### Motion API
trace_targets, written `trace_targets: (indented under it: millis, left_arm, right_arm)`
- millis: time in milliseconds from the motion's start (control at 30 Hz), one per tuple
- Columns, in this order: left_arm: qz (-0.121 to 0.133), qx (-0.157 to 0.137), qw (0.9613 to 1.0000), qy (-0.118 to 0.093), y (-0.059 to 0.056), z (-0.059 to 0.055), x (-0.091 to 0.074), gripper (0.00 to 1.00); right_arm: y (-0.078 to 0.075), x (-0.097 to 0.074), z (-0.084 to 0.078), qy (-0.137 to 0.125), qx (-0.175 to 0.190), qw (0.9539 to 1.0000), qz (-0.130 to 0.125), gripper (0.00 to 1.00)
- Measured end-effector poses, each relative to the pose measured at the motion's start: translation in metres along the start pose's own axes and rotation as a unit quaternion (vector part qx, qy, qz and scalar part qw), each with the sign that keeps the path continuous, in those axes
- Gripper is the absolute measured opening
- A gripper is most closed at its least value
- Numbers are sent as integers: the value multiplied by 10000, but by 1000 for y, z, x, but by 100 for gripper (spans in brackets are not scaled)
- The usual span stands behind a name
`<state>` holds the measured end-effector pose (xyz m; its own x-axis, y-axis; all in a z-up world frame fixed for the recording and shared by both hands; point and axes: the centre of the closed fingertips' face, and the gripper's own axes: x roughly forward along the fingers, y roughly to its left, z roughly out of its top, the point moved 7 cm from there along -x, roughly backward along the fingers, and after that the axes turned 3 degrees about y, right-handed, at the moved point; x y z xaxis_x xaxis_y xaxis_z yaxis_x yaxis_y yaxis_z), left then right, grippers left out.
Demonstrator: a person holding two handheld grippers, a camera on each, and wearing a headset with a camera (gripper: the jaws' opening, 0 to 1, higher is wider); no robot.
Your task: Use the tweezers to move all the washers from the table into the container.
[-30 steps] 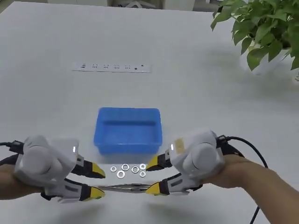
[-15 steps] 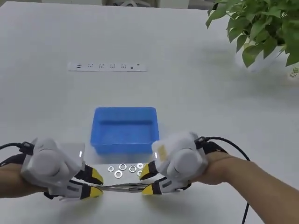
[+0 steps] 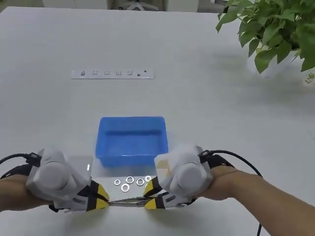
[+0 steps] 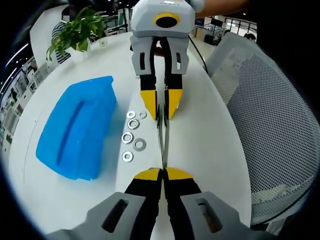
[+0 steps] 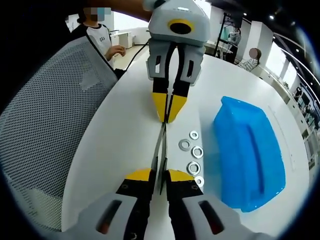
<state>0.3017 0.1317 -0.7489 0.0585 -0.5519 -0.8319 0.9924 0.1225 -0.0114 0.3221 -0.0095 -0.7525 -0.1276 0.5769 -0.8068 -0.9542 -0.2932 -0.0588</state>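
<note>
Tweezers (image 3: 127,201) of thin bright steel, flat on matte white desk (image 3: 206,108). Left end clamped in left hand-held gripper (image 3: 102,200), right end in right hand-held gripper (image 3: 150,199). Just beyond, five flat metal ring washers (image 3: 130,180), near glossy blue rectangular container (image 3: 132,121).

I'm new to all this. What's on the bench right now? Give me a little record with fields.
Tool: tweezers, held level between both grippers
Left gripper: shut on one end of the tweezers
Right gripper: shut on the other end
Washers: small cluster on the white table, between tweezers and container
Container: blue, nothing visible inside
Also there: power strip, potted plant
</note>
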Motion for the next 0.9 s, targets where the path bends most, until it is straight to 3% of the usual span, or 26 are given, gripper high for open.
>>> trace_targets:
  millis: [433, 900]
  left_arm:
    - [4, -58, 9999, -131, -3, 3, -6, 5]
    - [6, -74, 10000, -49, -6, 24, -26, 5]
  right_arm:
    - [1, 0, -1, -25, 93, 9999, -43, 11]
    - [4, 2, 3, -44, 139, 9998, -142, 12]
